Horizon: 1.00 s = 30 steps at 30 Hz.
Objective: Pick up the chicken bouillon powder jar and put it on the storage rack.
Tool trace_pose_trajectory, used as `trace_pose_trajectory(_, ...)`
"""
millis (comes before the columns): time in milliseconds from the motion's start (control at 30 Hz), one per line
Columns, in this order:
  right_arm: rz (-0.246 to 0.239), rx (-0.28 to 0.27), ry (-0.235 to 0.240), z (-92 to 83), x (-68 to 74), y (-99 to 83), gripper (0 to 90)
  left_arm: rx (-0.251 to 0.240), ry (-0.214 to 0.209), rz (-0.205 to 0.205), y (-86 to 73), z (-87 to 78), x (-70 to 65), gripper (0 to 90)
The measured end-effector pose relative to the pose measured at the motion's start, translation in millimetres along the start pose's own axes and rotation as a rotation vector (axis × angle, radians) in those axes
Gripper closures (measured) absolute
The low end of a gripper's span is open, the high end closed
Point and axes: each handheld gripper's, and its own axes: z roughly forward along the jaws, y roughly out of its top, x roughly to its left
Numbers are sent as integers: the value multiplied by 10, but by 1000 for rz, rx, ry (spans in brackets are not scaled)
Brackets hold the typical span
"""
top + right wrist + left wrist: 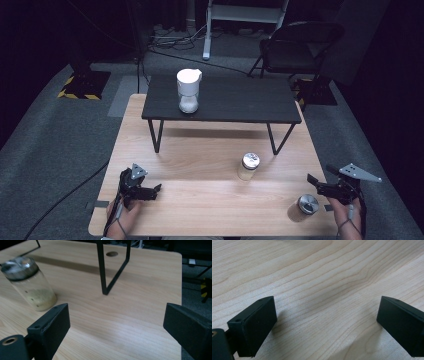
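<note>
A white blender (188, 90) stands on a black raised shelf (240, 102); behind, a chair (295, 47).

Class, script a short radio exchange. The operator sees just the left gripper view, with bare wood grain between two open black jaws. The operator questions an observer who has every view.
Operator: What stands beyond my left gripper?
Observer: A metal-lidded glass jar in the middle of the wooden table, with yellowish contents at its bottom.
Operator: Where is the right gripper?
Observer: The right gripper hovers open beside a second lidded jar near the table's front right corner.
</note>
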Motion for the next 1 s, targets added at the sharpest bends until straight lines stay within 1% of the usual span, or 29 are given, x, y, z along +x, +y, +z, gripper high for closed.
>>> trace_pose_trajectory(67,6,-16,3,-45,55,55,70,0,0,0,0,1,1,25)
trace_pose_trajectory(200,-1,-32,2,-114,193,179,62,0,0,0,0,1,1,25)
trace_pose_trajectory(300,-14,-51,-8,-162,300,244,61,0,0,0,1,1,1,25)
trace_pose_trajectory(400,-32,-77,-29,-210,406,287,61,0,0,0,0,1,1,25)
trace_pose_trajectory(500,-21,-92,-34,-243,472,336,60,-2,1,2,-1,2,2,25)
trace_pose_trajectory(567,-22,-92,-27,-248,515,378,59,-2,2,-1,0,4,1,24)
trace_pose_trajectory(767,-55,-107,-13,-239,678,475,59,-2,3,-1,0,4,1,24)
trace_pose_trajectory(1000,-78,-113,13,-171,874,611,59,-2,3,-1,0,4,1,24)
